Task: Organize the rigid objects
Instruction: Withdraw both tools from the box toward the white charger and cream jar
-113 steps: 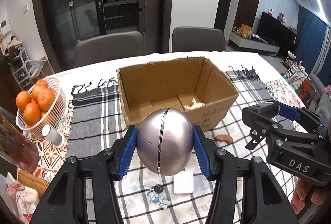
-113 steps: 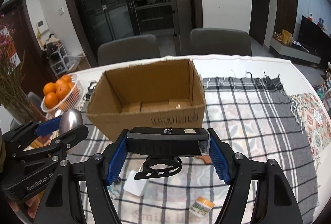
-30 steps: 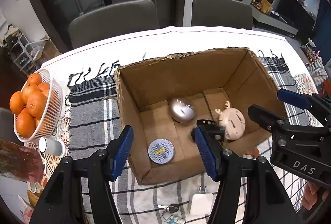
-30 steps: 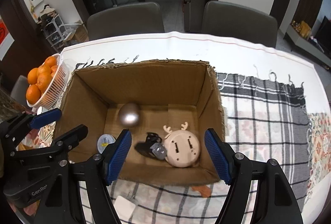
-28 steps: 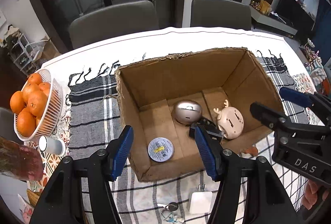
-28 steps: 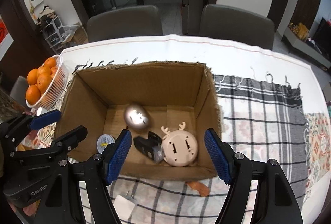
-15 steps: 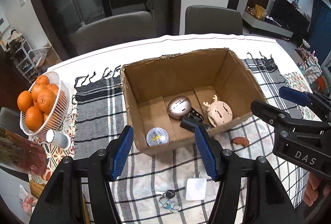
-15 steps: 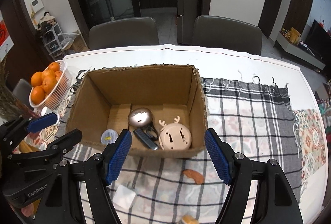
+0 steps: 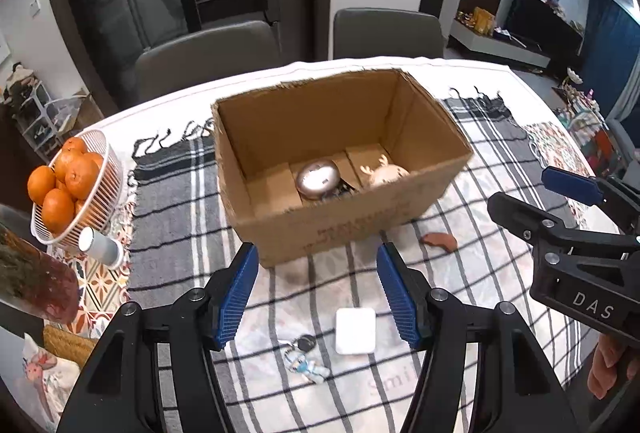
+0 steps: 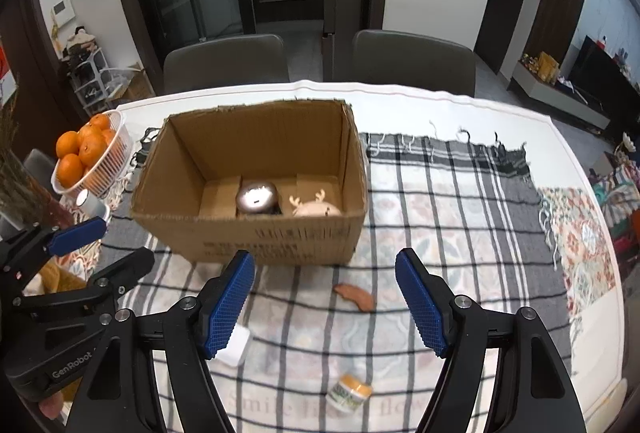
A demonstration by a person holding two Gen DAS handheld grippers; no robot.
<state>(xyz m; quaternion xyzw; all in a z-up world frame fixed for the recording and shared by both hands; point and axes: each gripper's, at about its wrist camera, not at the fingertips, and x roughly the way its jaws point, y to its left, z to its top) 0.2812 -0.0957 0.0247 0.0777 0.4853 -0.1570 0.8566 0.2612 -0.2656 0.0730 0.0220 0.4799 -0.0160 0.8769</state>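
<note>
Setting: dining room, two grey chairs behind a table [image 10: 460,105] spread with a plaid cloth [image 10: 448,201].
Landmark: open cardboard box [image 10: 280,237], standing mid-cloth.
In box: silver ball [image 10: 257,197] on the floor of the box; cream deer-antler gadget [image 10: 316,208] just to its right; a dark item between them, mostly hidden by the near wall.
Outside box, near side: white square adapter [image 9: 355,325]; keychain with small figure [image 9: 306,357] just left of the adapter; brown curved piece [image 10: 355,296] close to the box's front right corner; small yellow-lidded jar [image 10: 349,391] farther toward the table edge.
Left of box: basket of oranges [image 10: 90,153], small white cup [image 9: 100,244] beside it. Judged not part of the sort.
Left hand-held gripper [image 9: 316,293]: jaws wide, nothing between them, above the cloth on the near side of the box.
Right hand-held gripper [image 10: 324,303]: jaws wide, empty, likewise on the near side of the box.
Progress (judgement): partly done. At least three items boxed, four loose ones left on the cloth.
Next (judgement): adapter and keychain lie closest to the left hand-held gripper; brown piece and jar closest to the right.
</note>
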